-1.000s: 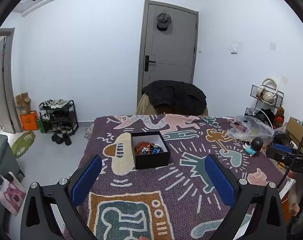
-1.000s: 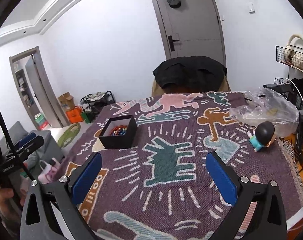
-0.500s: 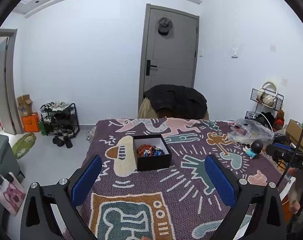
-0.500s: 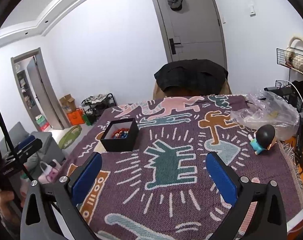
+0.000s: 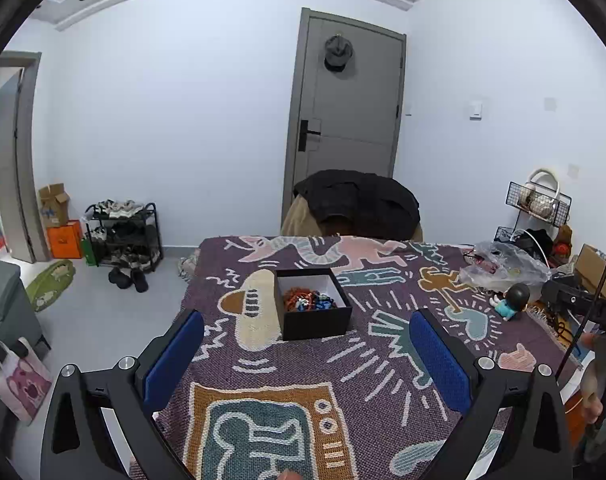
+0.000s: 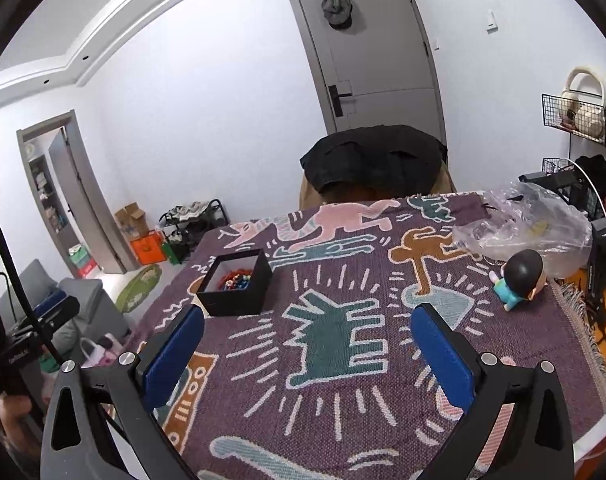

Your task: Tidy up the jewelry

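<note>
Both grippers are spread wide and hold nothing. The left gripper (image 5: 306, 350) hovers over the blanket (image 5: 343, 384) with the box (image 5: 313, 320) straight ahead at 12 o'clock, near its fingertips. For the right gripper (image 6: 307, 350), the box (image 6: 235, 290) sits at about 11 o'clock, a little further off.

The box is a small, square, black, stiff-walled thing with a pale lining, open at the top, probably card and light enough to slide if nudged. Inside lies a tangle of beads (image 5: 309, 300), orange-red and blue, heaped toward the near wall. The strands look limp and slippery, likely to snag on each other and trail when lifted; single beads are too small to make out. A pinch on a raised loop at the top of the heap seems best, with the other gripper steadying a wall of the box.

The blanket is coarse, woven, purple with cartoon figures, soft and grippy. A crinkled clear bag (image 6: 531, 224) and a glossy round-headed figurine (image 6: 519, 280) lie at 2 o'clock from the right gripper.
</note>
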A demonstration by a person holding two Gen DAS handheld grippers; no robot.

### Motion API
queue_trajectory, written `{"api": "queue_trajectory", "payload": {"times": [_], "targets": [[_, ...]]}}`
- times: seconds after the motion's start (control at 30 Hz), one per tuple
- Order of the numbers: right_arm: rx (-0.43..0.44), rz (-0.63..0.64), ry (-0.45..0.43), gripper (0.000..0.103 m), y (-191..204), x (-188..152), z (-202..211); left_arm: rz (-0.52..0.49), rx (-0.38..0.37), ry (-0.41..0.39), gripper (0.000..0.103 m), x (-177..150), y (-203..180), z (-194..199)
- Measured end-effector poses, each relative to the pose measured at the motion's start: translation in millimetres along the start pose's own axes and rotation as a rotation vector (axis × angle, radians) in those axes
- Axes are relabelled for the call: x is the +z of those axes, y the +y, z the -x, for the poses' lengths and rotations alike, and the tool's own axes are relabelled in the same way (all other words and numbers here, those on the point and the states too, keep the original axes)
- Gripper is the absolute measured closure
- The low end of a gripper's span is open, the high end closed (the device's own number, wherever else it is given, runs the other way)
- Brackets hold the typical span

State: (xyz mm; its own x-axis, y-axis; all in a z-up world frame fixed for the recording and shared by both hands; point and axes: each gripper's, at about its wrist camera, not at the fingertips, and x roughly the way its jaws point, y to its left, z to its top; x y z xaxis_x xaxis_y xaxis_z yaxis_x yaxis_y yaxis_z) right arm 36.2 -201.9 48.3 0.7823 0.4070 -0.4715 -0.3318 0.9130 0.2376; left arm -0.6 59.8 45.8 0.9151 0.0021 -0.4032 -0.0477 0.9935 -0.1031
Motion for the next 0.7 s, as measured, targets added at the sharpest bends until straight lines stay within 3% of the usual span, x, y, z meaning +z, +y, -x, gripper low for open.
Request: {"api": "queue_trajectory", "payload": {"times": [0.7], "targets": [[-0.002,0.004,-0.003,0.000,2.6,-1.2,0.0,-0.045,0.044,-0.008,0.000,1.3,-5.6,-0.4]]}}
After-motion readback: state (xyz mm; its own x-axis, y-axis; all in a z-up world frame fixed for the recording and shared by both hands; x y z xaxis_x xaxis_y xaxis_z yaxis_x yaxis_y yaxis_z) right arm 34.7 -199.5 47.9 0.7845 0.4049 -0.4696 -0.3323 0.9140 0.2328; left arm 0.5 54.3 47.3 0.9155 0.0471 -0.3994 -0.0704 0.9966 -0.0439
